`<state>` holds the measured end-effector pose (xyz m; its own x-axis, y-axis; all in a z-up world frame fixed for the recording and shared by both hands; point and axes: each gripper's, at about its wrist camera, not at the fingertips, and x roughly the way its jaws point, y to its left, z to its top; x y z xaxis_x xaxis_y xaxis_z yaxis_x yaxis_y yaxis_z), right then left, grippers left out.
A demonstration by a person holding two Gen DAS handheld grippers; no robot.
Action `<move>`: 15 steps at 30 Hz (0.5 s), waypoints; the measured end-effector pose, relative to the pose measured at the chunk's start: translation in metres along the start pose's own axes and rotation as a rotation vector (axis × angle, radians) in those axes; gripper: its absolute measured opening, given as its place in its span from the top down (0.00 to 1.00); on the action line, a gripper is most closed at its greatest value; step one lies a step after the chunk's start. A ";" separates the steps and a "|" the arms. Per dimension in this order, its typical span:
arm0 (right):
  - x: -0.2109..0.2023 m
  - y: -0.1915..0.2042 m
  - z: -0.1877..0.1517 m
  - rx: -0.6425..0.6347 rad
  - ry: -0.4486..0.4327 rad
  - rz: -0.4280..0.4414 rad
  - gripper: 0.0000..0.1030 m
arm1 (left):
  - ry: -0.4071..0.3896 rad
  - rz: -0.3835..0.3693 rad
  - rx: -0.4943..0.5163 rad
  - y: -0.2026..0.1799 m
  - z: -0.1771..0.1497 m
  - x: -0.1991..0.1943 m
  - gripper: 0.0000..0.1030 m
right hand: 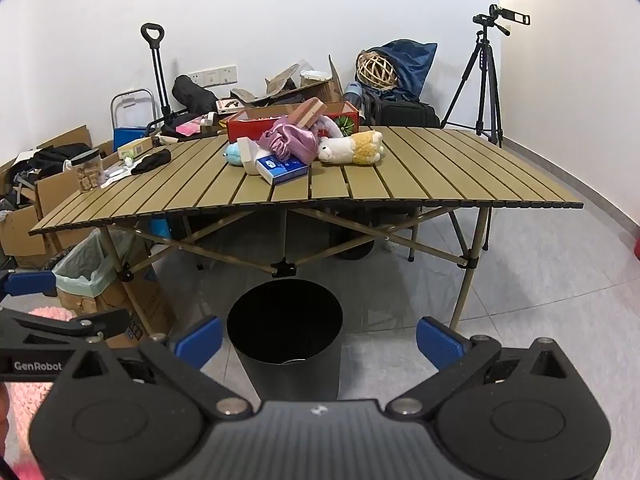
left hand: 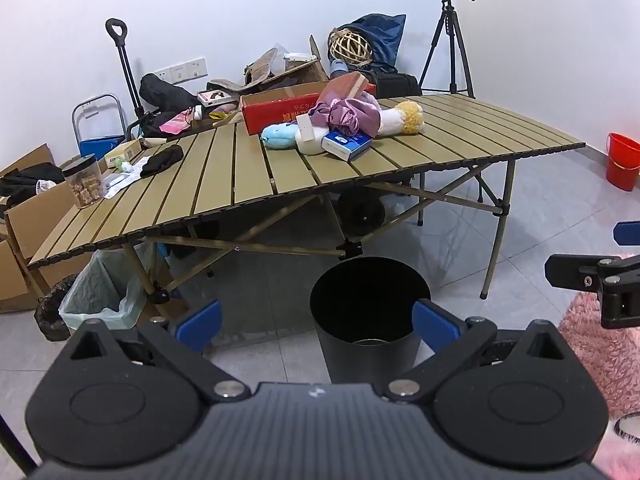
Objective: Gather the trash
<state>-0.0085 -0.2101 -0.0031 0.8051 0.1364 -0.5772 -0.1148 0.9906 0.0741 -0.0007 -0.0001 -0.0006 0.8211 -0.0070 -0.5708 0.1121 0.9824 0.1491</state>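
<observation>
A: How were the two tongs held?

B: Both pointed forward and tipped down a bit, toward the floor in front of the worktop. The left tongs were spread as wide as they could go, and nothing was between the blue pads. The right tongs were just the same, wide apart and holding nothing.

A: Were they close together?

B: They were side by side. The right tongs poked in at the right edge of the left camera's view.

A: Where was the bin?

B: The black bin stood on the floor, just in front of the worktop and below both tongs.

A: And the stuff to pick up?

B: It sat in a pile on the worktop: a blue box, some purple cloth and a white and yellow plush toy. A jar stood near the left end.
</observation>
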 end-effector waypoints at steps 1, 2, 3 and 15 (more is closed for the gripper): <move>-0.001 0.000 0.000 -0.001 -0.002 0.000 0.00 | 0.000 0.000 0.000 -0.001 0.000 0.000 0.00; -0.001 -0.001 0.000 0.000 -0.002 0.000 0.00 | 0.000 0.000 -0.001 -0.002 -0.001 -0.001 0.00; 0.000 -0.001 0.000 0.000 -0.002 0.000 0.00 | 0.004 -0.002 -0.001 0.003 0.002 0.002 0.00; -0.001 -0.001 0.000 -0.001 -0.003 0.000 0.00 | 0.003 -0.007 -0.001 0.004 0.001 0.002 0.00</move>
<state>-0.0091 -0.2117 -0.0026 0.8068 0.1367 -0.5748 -0.1154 0.9906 0.0736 0.0020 0.0041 -0.0008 0.8189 -0.0131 -0.5738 0.1168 0.9826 0.1442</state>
